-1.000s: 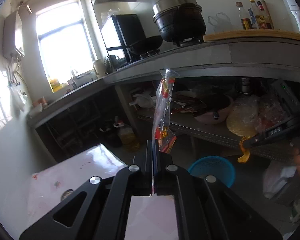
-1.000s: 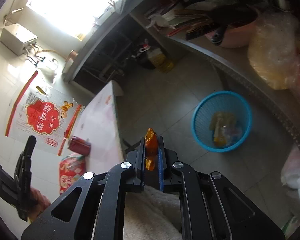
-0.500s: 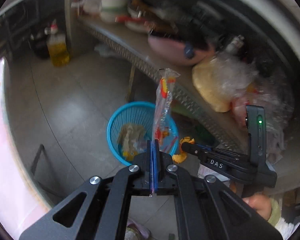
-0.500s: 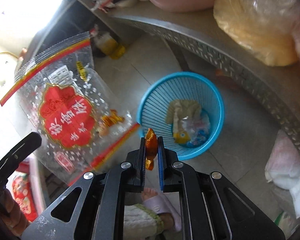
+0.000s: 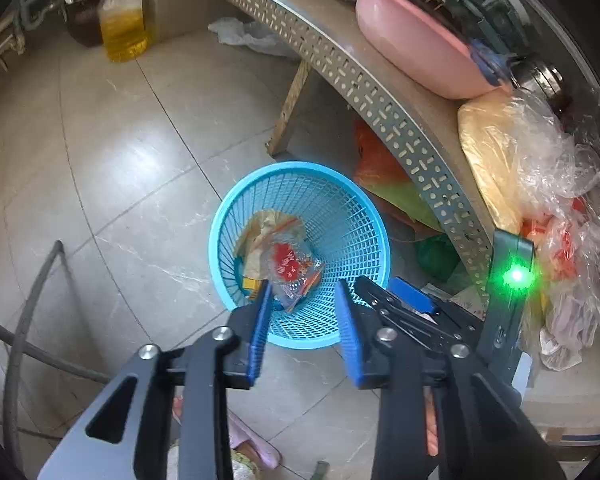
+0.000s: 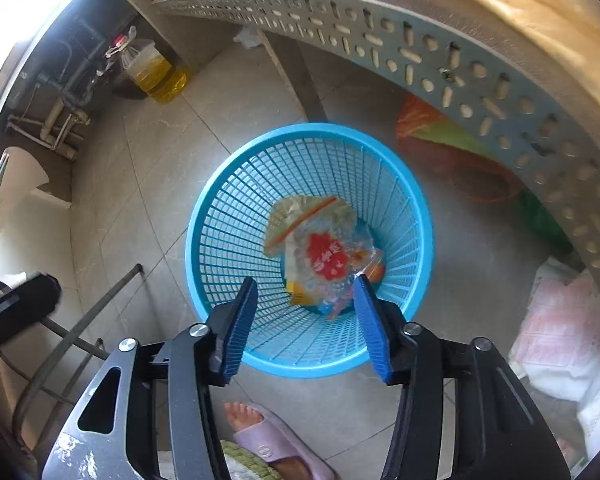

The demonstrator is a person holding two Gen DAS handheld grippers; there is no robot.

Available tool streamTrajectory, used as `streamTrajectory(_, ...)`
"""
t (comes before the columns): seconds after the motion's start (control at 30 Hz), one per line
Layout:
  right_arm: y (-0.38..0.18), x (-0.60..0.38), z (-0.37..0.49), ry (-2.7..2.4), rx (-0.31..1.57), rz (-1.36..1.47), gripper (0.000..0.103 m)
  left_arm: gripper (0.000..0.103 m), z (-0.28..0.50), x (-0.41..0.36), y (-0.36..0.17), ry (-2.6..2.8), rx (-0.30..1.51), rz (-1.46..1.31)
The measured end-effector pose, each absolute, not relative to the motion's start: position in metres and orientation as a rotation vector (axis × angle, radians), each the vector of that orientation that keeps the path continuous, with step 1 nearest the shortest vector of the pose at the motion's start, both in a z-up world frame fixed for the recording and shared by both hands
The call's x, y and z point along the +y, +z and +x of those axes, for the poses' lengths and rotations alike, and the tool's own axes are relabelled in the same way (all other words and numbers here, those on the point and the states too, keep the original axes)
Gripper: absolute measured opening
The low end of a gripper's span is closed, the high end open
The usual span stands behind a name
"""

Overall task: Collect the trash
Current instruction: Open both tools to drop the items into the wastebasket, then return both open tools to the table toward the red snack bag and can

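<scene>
A blue mesh basket stands on the tiled floor below both grippers. Inside it lies a clear bag with red print on top of older wrappers, and an orange peel piece rests beside the bag. My left gripper hangs over the basket's near rim, jaws opening, with nothing between the blue pads. My right gripper is also above the near rim, jaws opening and empty. The right gripper's body with a green light shows at the right of the left wrist view.
A perforated metal shelf runs close behind the basket and carries a pink basin and plastic bags. A yellow oil bottle stands farther off. A slippered foot is near the basket.
Both grippers sank toward the basket and their jaws parted. The clear bag left the left gripper and the orange peel left the right one; both now lie in the basket.
</scene>
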State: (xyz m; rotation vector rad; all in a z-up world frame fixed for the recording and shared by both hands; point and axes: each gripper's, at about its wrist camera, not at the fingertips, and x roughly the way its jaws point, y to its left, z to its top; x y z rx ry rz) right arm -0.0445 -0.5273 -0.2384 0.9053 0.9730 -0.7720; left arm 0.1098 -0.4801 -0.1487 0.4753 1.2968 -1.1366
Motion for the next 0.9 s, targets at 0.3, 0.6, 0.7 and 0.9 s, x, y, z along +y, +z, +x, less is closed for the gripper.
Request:
streamTrajectory(0.3,-0.203,-0.505,-0.058,-0.771,0.892,0.864,0.065,0.053,0.105,-0.458,-0.084,-1.154,1.207,0.424)
streamTrajectory(0.6,-0.107,-0.465,-0.076,-0.727,0.728,0.783,0.082,0.064,0.082,-0.390,0.003,-1.205,1.042,0.363)
streamTrajectory(0.7,-0.075,-0.446,-0.077,-0.688,0.697,0.730,0.086,0.070,0.077,-0.354,0.031,-1.202,0.977,0.316)
streamTrajectory(0.9,-0.028,-0.405,-0.071,-0.568,0.647,0.647,0.093,0.077,0.068,-0.277,0.069,-1.136,0.857,0.219)
